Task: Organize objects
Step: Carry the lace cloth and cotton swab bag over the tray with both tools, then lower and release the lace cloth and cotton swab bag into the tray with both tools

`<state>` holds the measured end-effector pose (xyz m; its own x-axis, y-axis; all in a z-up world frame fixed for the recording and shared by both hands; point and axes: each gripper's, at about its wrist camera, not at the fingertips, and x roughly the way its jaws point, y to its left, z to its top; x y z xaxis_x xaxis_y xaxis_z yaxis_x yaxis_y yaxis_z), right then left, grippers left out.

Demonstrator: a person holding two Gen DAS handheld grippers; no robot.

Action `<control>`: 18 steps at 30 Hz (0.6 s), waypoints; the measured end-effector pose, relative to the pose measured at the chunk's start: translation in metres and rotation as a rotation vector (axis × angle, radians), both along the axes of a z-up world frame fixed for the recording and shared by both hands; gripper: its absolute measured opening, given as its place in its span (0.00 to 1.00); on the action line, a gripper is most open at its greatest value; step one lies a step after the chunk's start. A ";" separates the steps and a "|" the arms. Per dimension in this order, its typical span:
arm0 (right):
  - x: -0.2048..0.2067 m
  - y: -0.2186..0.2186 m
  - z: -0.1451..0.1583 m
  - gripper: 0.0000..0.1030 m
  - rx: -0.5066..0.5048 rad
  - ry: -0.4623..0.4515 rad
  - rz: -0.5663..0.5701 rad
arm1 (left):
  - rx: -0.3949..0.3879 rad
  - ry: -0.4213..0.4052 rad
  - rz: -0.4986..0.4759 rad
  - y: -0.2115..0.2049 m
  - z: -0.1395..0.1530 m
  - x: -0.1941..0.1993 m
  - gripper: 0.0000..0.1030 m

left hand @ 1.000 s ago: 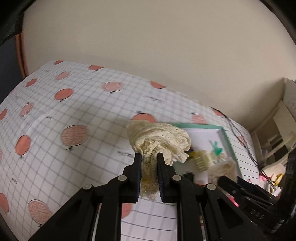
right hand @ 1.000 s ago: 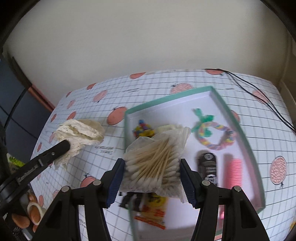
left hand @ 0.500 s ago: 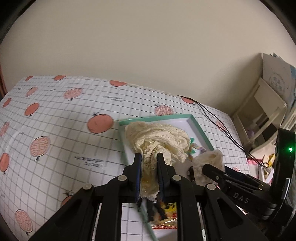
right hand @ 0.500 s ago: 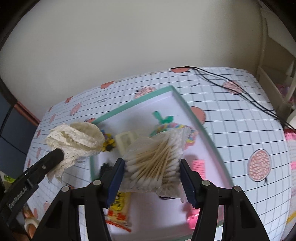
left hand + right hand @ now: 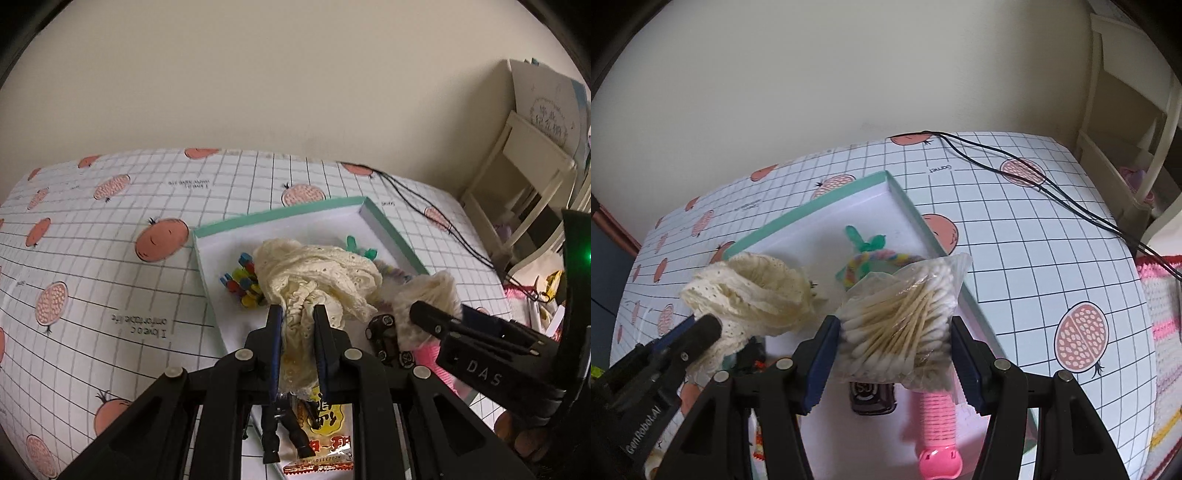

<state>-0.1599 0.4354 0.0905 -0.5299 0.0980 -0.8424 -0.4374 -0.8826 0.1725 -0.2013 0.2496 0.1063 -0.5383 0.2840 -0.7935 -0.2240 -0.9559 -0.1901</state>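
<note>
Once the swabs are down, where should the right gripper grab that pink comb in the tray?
Grip the pink comb across its ribbed middle, coming from above. It lies flat on the tray floor, long and narrow, with the car close on one side.

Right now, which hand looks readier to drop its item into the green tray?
Left, probably: its tool holds the lace scrunchie over bare tray floor; the cotton swabs hang over clutter.
</note>
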 end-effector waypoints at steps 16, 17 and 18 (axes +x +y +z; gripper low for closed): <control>-0.008 0.006 -0.012 0.60 0.012 -0.008 -0.007 | -0.036 -0.081 -0.002 0.012 -0.030 -0.010 0.16; -0.008 0.007 -0.012 0.60 0.016 -0.006 -0.006 | -0.036 -0.086 -0.001 0.012 -0.032 -0.011 0.16; -0.009 0.006 -0.013 0.60 0.019 -0.005 -0.006 | -0.037 -0.092 0.000 0.012 -0.035 -0.011 0.16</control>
